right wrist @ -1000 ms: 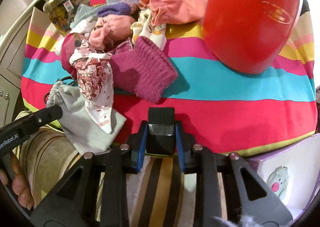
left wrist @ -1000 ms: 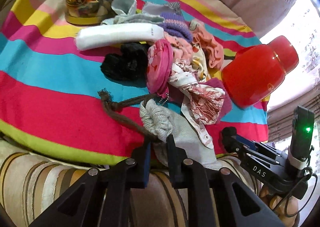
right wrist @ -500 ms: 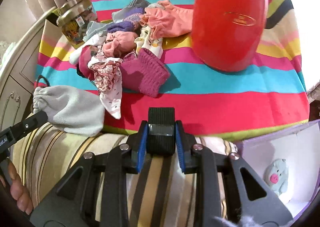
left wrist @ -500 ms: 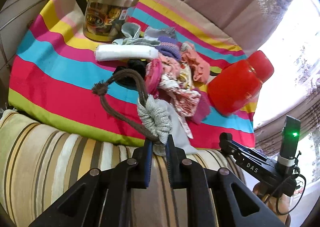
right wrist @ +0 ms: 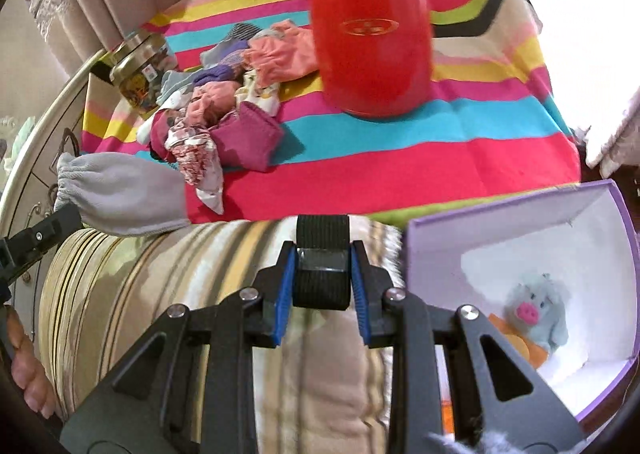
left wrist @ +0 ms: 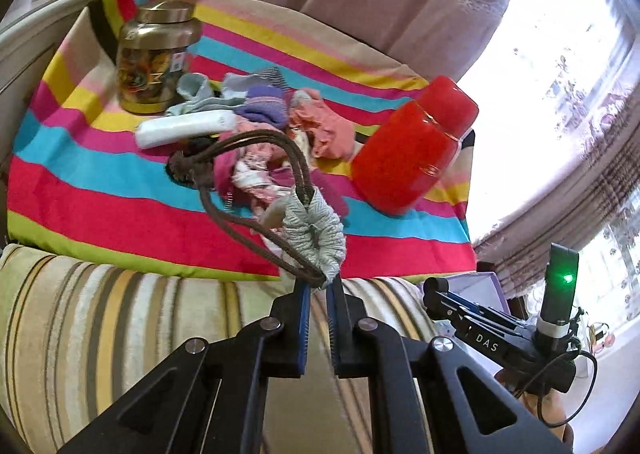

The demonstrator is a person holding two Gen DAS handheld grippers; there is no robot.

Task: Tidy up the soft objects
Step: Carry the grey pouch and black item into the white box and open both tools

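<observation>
Black angular fingers with blue ribbed pads and silver screws.

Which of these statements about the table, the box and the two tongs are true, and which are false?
1. The left tongs grip a grey drawstring pouch. True.
2. The right tongs are empty. False: they hold a black ribbed band.
3. The purple box contains a small plush pig. True.
4. The red jar lies on its side. False: it stands upright on the striped cloth.
</observation>
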